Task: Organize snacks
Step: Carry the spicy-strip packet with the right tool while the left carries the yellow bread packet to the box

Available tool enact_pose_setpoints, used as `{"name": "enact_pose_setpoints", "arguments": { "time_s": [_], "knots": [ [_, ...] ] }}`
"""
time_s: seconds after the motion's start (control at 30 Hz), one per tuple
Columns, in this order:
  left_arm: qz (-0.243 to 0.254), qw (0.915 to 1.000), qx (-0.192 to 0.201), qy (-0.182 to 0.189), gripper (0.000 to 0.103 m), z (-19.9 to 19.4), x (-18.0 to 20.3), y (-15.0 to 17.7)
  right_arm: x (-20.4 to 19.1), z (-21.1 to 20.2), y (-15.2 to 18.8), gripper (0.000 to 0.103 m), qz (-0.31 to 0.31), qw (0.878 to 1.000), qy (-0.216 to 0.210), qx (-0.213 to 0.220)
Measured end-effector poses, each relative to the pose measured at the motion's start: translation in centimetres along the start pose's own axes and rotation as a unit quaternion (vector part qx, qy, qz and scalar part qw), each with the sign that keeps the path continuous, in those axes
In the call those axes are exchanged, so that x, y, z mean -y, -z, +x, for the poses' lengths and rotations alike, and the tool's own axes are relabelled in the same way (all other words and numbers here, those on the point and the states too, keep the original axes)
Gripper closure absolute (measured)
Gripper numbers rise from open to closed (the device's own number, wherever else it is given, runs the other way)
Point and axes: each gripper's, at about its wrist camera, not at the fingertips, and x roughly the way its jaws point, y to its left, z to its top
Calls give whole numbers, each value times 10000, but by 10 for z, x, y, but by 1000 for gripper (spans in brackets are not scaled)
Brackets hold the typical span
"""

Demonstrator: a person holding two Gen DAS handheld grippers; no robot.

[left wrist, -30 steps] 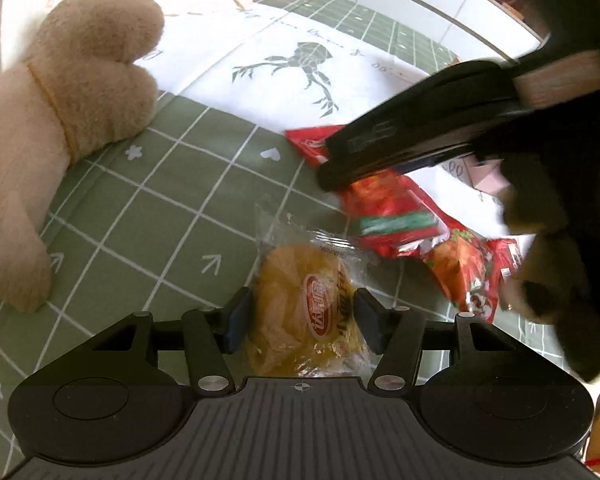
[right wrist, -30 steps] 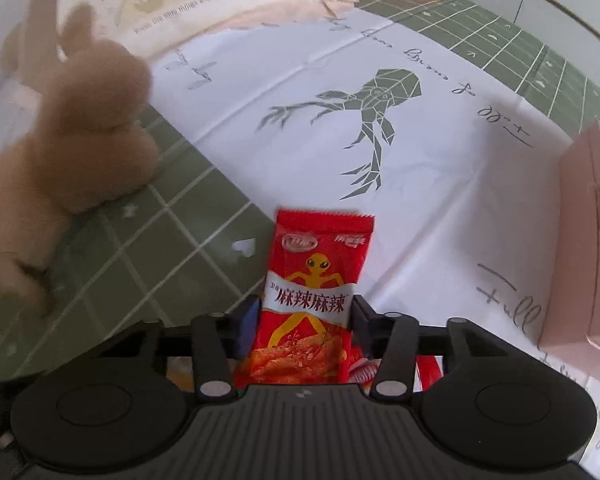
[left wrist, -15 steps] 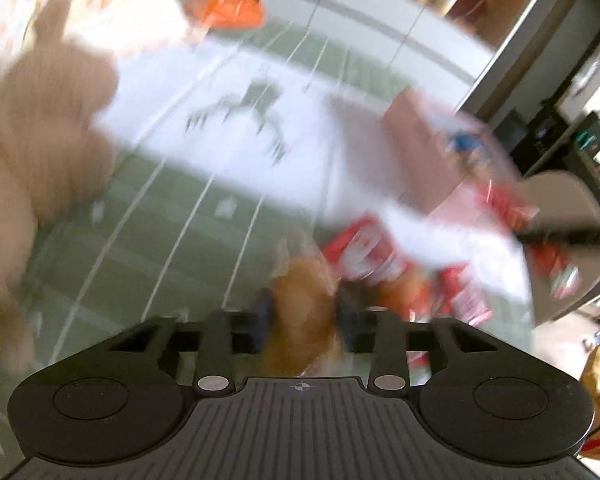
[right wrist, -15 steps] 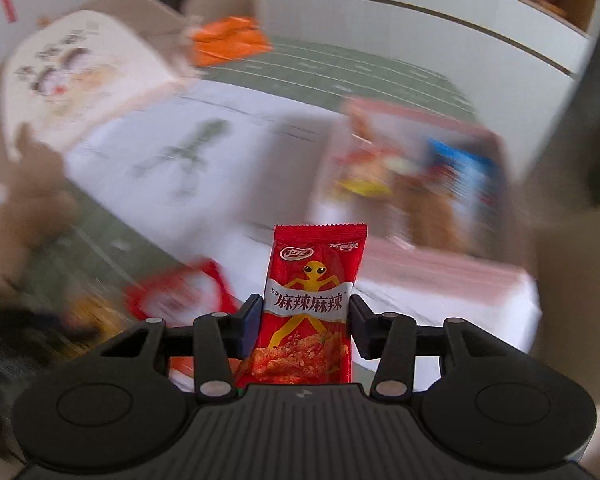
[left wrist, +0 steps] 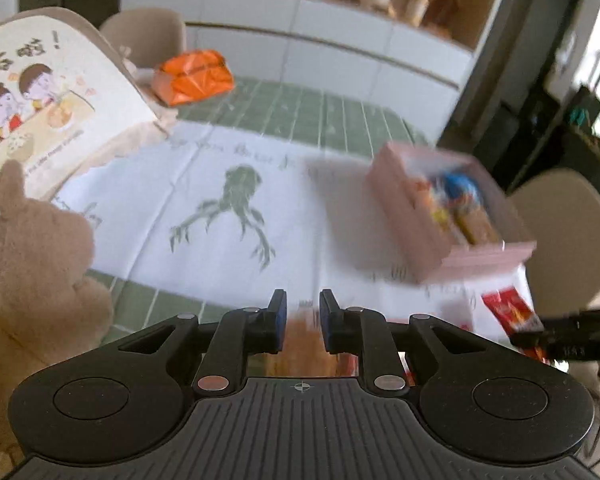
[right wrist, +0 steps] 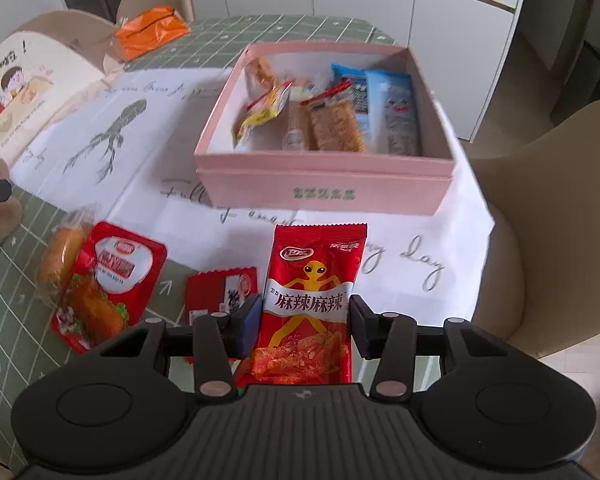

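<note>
My right gripper [right wrist: 304, 322] is shut on a red spicy snack packet [right wrist: 314, 300] and holds it upright above the table, in front of the pink box [right wrist: 324, 184], which holds several snacks. My left gripper [left wrist: 302, 320] is shut on a yellow bun in a clear wrapper [left wrist: 304, 344], lifted off the table; the bun also shows at the left of the right wrist view [right wrist: 62, 256]. The pink box [left wrist: 420, 224] sits ahead and to the right of my left gripper. Two red packets [right wrist: 112, 280] [right wrist: 220, 290] lie on the table below my right gripper.
A brown plush toy [left wrist: 32, 280] sits at the left. An orange bag [left wrist: 192, 76] lies at the far end of the green checked tablecloth [left wrist: 340, 116]. A cartoon-print cushion [left wrist: 28, 112] stands at the back left. Beige chairs [right wrist: 556, 216] flank the table.
Both grippers have lifted with their snacks and swung up toward the pink box. The left view rose from the tabletop; the right gripper now faces the box closely.
</note>
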Motion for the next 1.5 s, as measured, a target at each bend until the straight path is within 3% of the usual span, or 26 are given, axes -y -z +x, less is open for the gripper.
{"name": "enact_pose_setpoints", "arguments": {
  "time_s": [0.1,0.23,0.3,0.33,0.4,0.47,0.53,0.67,0.73,0.77,1.03,1.17,1.2,1.27,1.33,1.5],
  "knots": [
    [239,9989,-360,178,78,16,6,6,-10,13,5,57,-43,9998,-124,-119],
    [840,9928,-812,-257,78,42,25,18,-27,30,11,48,-263,9992,-67,-280],
    [950,9907,-936,-264,76,51,28,26,-34,33,13,40,-404,9988,37,-290],
    [1006,9912,-851,-159,73,51,30,28,-35,34,15,35,-452,9985,77,-304],
    [1109,9902,-851,-20,54,52,34,29,-35,35,18,28,-437,9986,119,-256],
    [1027,9909,-834,242,45,54,31,28,-31,36,19,23,-316,9991,113,-252],
    [903,9921,-818,311,46,55,29,26,-24,39,19,16,-100,9995,74,-286],
    [733,9952,-594,-248,50,48,18,24,-18,42,24,9,82,9997,69,-220],
    [595,9944,-807,-339,48,56,10,24,-15,43,27,2,230,9996,102,-162],
    [552,9939,-888,-355,42,60,7,24,-15,44,29,1,257,9995,121,-119],
    [352,9923,-1137,-328,32,85,3,25,-16,44,36,0,290,9994,166,132],
    [395,9927,-1100,-290,38,84,4,26,-16,45,31,0,191,9998,104,-36],
    [339,9933,-1080,-212,43,80,3,27,-15,45,28,1,162,9998,46,-110],
    [308,9944,-998,-142,47,71,3,28,-16,40,26,17,86,9999,-29,-63],
    [318,9956,-870,-150,48,57,3,28,-20,34,26,50,-96,9996,-246,-77],
    [171,9990,-398,122,48,21,9,9,-21,24,24,57,-180,9986,-438,-241]
  ]
}}
